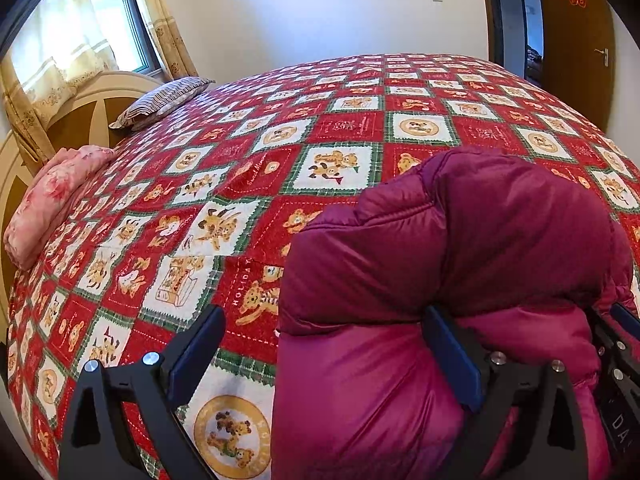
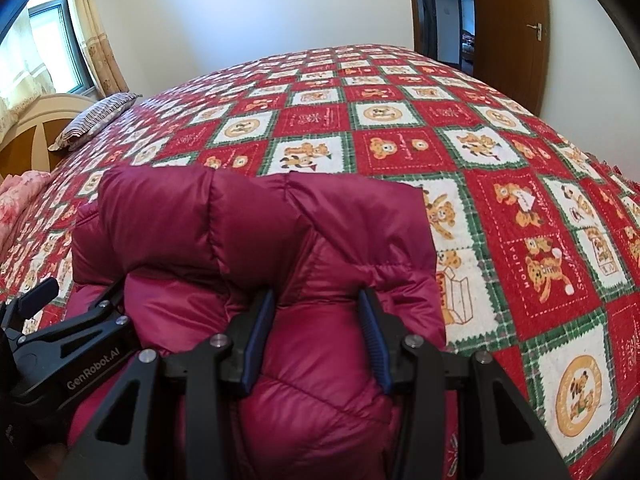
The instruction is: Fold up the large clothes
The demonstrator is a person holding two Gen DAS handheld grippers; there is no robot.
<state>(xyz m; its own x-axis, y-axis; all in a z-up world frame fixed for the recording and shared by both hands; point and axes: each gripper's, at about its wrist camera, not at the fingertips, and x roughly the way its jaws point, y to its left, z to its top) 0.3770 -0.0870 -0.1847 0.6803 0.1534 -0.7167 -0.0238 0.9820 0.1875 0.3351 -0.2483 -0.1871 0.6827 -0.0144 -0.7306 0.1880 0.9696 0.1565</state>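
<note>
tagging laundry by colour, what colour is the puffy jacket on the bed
Magenta, a deep purplish pink, on the jacket; it shows best in the right wrist view.

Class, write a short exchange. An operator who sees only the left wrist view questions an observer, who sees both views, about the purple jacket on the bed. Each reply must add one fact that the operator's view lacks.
Operator: My view shows only a sliver of the right gripper. Is it gripping the jacket?
Observer: Yes. Its two pads pinch a raised fold of the jacket between them.
Operator: The jacket fills the right side of my view. What lies past its right edge?
Observer: The bedspread with its bear squares, running right up to the jacket's edge.
</note>
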